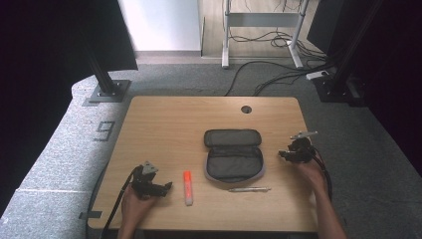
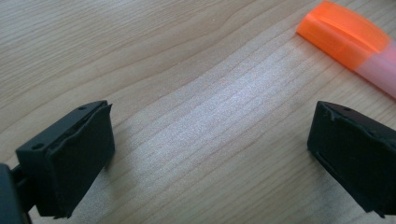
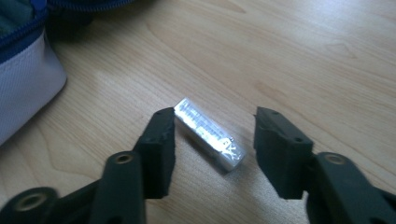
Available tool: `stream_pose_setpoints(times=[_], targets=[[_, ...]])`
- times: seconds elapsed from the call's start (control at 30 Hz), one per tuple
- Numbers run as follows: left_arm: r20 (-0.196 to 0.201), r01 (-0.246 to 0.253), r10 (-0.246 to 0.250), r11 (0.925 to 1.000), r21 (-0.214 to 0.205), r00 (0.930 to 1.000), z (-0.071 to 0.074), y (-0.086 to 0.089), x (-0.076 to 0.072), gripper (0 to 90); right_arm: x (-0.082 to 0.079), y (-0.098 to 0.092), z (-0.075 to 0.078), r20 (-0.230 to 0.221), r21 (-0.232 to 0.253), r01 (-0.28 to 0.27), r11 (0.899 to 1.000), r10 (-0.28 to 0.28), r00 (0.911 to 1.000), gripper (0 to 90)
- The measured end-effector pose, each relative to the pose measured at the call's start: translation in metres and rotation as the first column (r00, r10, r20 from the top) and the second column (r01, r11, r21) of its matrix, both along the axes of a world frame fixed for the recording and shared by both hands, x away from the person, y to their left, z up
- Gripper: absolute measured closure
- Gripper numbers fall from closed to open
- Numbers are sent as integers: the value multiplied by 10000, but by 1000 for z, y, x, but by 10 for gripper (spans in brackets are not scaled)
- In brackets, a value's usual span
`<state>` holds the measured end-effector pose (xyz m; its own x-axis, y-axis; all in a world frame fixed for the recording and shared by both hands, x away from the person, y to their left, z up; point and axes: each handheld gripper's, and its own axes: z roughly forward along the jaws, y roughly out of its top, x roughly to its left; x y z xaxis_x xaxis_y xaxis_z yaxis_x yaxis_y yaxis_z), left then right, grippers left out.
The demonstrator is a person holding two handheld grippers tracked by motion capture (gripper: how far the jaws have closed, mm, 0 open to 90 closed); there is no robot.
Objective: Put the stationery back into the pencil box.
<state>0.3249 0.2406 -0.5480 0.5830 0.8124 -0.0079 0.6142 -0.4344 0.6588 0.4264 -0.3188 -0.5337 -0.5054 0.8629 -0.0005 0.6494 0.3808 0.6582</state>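
Hovering nearest the lens, right gripper [image 3: 215, 140], jaws apart astride a small silver block [image 3: 210, 134] just beside the open pencil case [image 1: 233, 155]. Closing squarely looking wise. Left of the case, left gripper [image 2: 208, 154] gaping near orange highlighter [image 2: 350, 44].

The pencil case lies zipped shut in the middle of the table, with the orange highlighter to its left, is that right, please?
Not quite: the pencil case lies unzipped and open, as the high view shows. It is in the middle of the table, and the orange highlighter is to its left.
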Motion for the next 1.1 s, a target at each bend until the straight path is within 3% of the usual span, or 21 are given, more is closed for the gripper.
stream_pose_setpoints(times=[0.33, 0.6, 1.1], targets=[[4, 6, -6, 10000, -1, 10000, 0, 0, 0, 6, -1, 3, -2, -128, -182, -6, 9998, 3, 9999, 775], [4, 9, -9, 10000, -3, 10000, 0, 0, 0, 6, -6, 6, 1, -243, -58, 17, 10000, -18, 9997, 787], [3, 11, -11, 10000, 1, 10000, 0, 0, 0, 7, -25, 13, 30, 212, 307, -352, 9989, 345, 9992, 786]])
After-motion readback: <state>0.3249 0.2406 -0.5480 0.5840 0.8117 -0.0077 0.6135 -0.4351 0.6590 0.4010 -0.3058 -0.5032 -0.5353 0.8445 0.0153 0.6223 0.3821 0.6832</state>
